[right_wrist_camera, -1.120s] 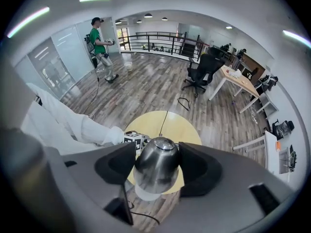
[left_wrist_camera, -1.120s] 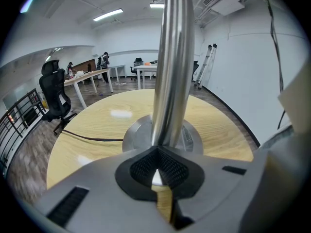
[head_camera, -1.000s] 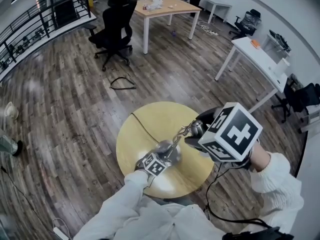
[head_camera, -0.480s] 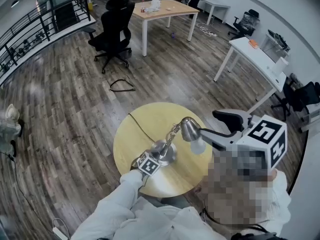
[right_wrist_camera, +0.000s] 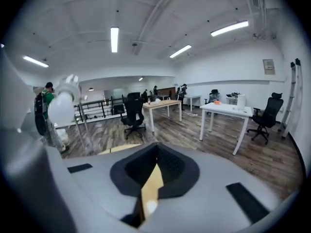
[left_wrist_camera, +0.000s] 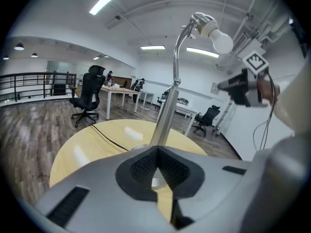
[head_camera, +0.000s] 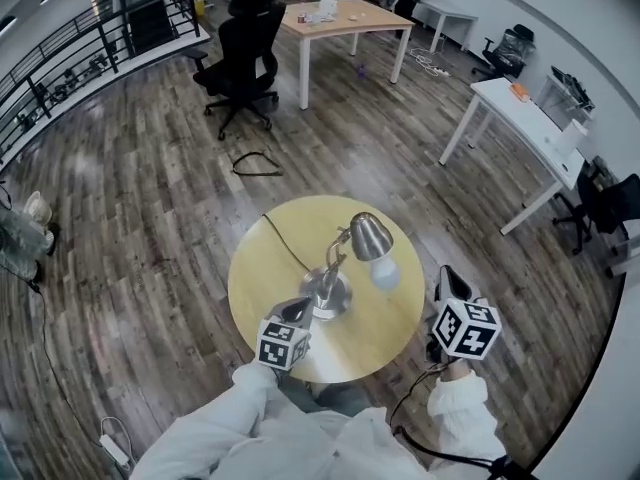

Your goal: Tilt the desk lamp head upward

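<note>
Now the silver gooseneck desk lamp (head_camera: 336, 256) is standing on its round base (head_camera: 328, 294) near the middle of the round yellow wooden surface (head_camera: 262, 273). Its dome head (head_camera: 370, 236) and white bulb (head_camera: 386, 274) are leaning out to the right. The left gripper (head_camera: 297, 311) is hovering just beside the base, its fingers pressed together on nothing. The right gripper (head_camera: 443, 276) is hanging off the surface's right edge, apart from the lamp; its fingers have just been closing and are meeting empty.

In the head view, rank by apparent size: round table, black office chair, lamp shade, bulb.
1. round table
2. black office chair, though farther away
3. lamp shade
4. bulb, only slightly smaller
</note>
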The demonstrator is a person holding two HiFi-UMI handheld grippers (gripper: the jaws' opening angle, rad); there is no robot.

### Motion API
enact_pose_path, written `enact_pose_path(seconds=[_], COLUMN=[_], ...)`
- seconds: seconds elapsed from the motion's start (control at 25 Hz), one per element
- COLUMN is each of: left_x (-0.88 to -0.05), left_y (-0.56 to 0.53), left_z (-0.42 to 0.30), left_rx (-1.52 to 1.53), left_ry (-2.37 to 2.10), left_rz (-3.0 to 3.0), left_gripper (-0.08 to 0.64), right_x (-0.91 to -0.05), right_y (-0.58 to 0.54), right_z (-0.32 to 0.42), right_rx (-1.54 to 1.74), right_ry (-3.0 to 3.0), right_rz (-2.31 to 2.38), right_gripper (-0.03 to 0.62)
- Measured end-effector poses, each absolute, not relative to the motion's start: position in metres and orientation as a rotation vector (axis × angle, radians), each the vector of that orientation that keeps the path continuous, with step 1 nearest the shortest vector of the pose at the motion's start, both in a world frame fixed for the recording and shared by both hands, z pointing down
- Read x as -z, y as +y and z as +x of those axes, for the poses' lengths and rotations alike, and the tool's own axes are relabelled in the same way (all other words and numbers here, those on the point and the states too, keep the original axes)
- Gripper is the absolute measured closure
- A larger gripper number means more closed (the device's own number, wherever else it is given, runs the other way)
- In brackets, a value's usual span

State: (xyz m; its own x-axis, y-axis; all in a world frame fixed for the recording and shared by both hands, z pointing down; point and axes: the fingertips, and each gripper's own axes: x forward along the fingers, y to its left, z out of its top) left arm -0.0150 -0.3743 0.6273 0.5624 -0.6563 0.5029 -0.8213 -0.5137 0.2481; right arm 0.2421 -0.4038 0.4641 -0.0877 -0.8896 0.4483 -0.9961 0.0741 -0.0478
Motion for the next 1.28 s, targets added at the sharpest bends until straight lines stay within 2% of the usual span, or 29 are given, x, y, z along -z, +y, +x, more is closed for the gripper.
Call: enact_pose_path(seconds=[0.2,0.36,0.76,1.28], left_x=[-0.623,-0.624,-0.596,-0.574], left_y=[-0.351,-0.338,-0.308,-0.194], left_z=[-0.007,0.005,-0.006,-0.02], left_rx=[-0.431,-0.433,-0.374,-0.369], left_ry=[-1.255,-1.285,-1.41,-1.404], left_rz=[2.28,2.25,2.219,2.272], left_gripper=[0.561,0.561,0.561,0.561], right_x=[-0.598,-0.642,-0.621,-0.606], right_y=[-0.376,-0.352,-0.325,-0.209], right_z=[0.158,0.115,0.115,0.108], right_rx=[-0.548,-0.663,-0.622,-0.627], right_ry=[-2.018,-2.039,-2.08,-2.099], right_rz=[1.621,1.476,1.422,1.571], right_gripper=[0.58,0.58,0.58,0.58])
